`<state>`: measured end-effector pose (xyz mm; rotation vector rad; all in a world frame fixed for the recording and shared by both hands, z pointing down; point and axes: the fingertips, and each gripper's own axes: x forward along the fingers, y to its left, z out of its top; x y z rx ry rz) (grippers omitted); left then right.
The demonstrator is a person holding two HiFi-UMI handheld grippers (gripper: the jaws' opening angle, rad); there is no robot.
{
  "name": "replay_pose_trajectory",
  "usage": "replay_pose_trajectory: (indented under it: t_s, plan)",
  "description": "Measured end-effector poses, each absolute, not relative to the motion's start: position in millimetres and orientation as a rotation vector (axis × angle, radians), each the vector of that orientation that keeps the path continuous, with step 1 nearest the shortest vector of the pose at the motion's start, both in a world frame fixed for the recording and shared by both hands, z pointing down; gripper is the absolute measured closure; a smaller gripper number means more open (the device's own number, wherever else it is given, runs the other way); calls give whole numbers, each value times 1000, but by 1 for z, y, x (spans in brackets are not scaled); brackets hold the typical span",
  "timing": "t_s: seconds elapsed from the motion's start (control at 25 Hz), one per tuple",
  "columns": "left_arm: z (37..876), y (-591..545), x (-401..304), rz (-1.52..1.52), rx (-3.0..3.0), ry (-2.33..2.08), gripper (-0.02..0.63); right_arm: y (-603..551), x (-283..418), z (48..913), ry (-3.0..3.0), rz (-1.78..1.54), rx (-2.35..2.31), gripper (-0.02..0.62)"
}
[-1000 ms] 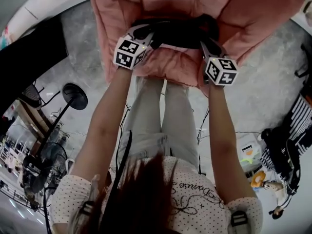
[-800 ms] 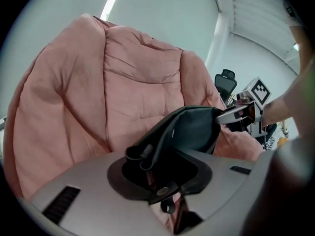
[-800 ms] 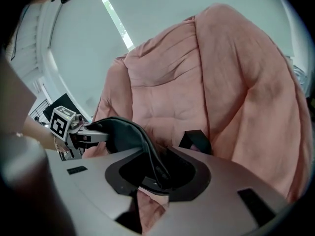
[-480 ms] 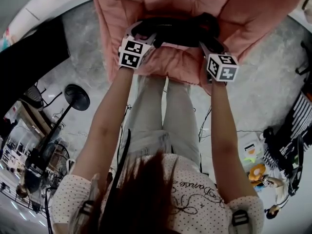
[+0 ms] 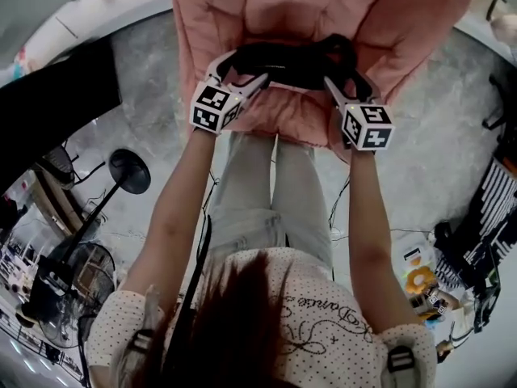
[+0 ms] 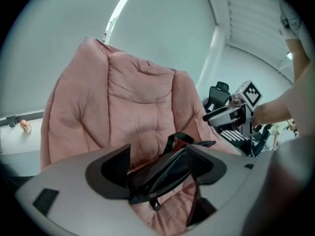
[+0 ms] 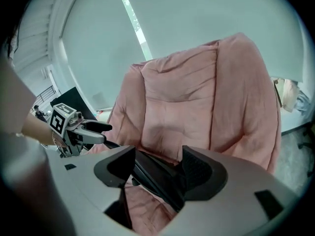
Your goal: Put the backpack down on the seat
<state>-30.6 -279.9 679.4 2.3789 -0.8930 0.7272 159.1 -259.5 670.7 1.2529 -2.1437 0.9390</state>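
Observation:
The black backpack point(image 5: 291, 59) lies across the front of the pink padded chair's seat point(image 5: 283, 115). My left gripper point(image 5: 242, 69) is at the pack's left end and my right gripper point(image 5: 343, 78) at its right end. Both sets of jaws are opening. In the left gripper view the backpack point(image 6: 170, 173) sits between the spread jaws of the left gripper point(image 6: 162, 156), with a gap at the left pad. In the right gripper view a black part of the backpack point(image 7: 155, 176) runs between the wide jaws of the right gripper point(image 7: 157, 159), and the pads do not press on it.
The chair's tall pink back point(image 5: 283, 2) rises behind the pack. The person's legs point(image 5: 266, 192) stand right against the seat's front edge. A black fan stand point(image 5: 129, 170) and cables lie on the grey floor at left; a striped bag point(image 5: 493, 208) and small items sit at right.
Both grippers' jaws have spread apart around the backpack's ends. The pack has settled onto the seat and the grippers have drawn back a little.

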Motion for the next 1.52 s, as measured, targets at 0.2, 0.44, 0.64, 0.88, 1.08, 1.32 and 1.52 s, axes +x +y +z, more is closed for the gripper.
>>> replay_pose_trajectory:
  t_s: [0.2, 0.44, 0.64, 0.88, 1.08, 1.32, 1.52]
  plan:
    - [643, -282, -29, 656, 2421, -920, 265, -264, 156, 636, -2191, 882, 1275, 295]
    - [600, -280, -16, 569, 2478, -880, 326, -274, 157, 588, -2255, 735, 1312, 347]
    - [561, -277, -16, 551, 2520, -953, 503, -272, 153, 541, -2327, 685, 1340, 463]
    - [520, -277, -13, 557, 2607, -1029, 598, -269, 148, 492, -2382, 561, 1394, 583]
    - [494, -278, -14, 520, 2624, -1105, 601, -266, 144, 459, -2422, 481, 1427, 584]
    - [461, -280, -14, 429, 2651, -1133, 601, -268, 143, 419, -2466, 384, 1479, 584]
    - [425, -280, -17, 382, 2695, -1176, 601, -264, 145, 379, -2528, 327, 1534, 584]
